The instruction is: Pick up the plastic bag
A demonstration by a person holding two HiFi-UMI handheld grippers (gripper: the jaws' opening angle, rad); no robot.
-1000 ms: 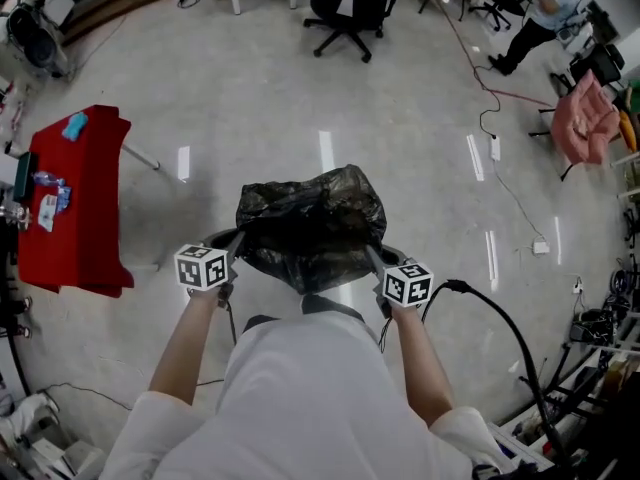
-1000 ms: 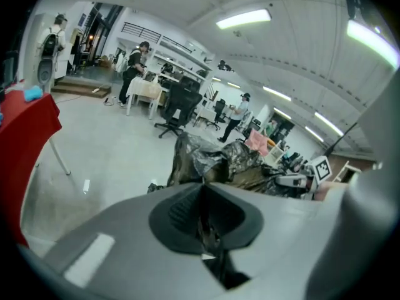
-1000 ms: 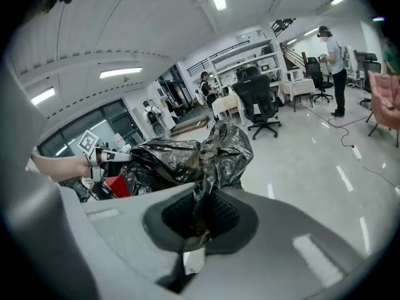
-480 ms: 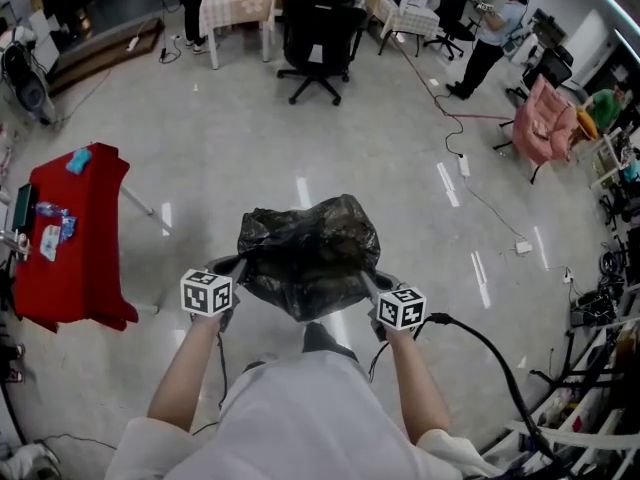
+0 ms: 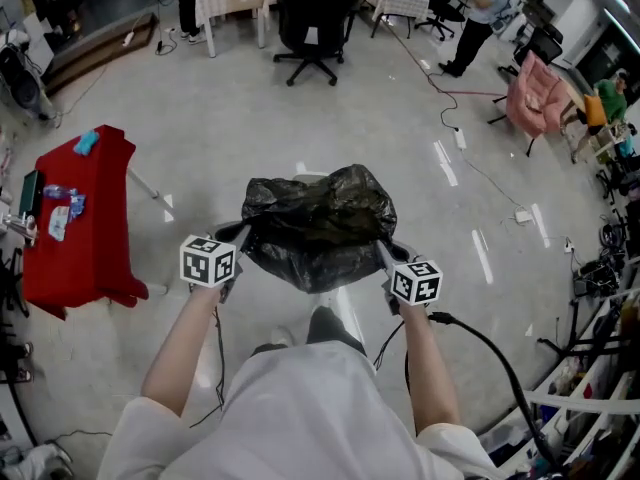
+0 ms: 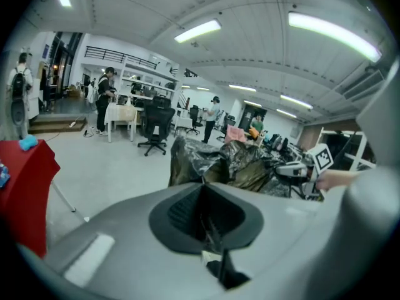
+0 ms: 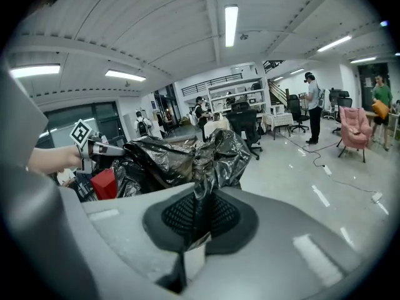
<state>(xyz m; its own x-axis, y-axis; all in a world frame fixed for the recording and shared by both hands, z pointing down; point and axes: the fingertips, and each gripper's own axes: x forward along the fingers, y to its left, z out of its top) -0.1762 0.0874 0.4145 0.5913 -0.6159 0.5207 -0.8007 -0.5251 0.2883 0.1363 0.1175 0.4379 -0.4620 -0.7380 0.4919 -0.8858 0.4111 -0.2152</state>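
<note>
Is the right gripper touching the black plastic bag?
Touching. The right gripper view shows the right gripper shut on a fold of the black plastic bag.

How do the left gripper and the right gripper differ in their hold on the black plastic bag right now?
The left gripper pinches the plastic bag's left edge; the right gripper pinches its right edge. In the head view the left gripper sits slightly higher in the picture than the right gripper. Shared: both are shut on bag film, with the bag slung between them.
</note>
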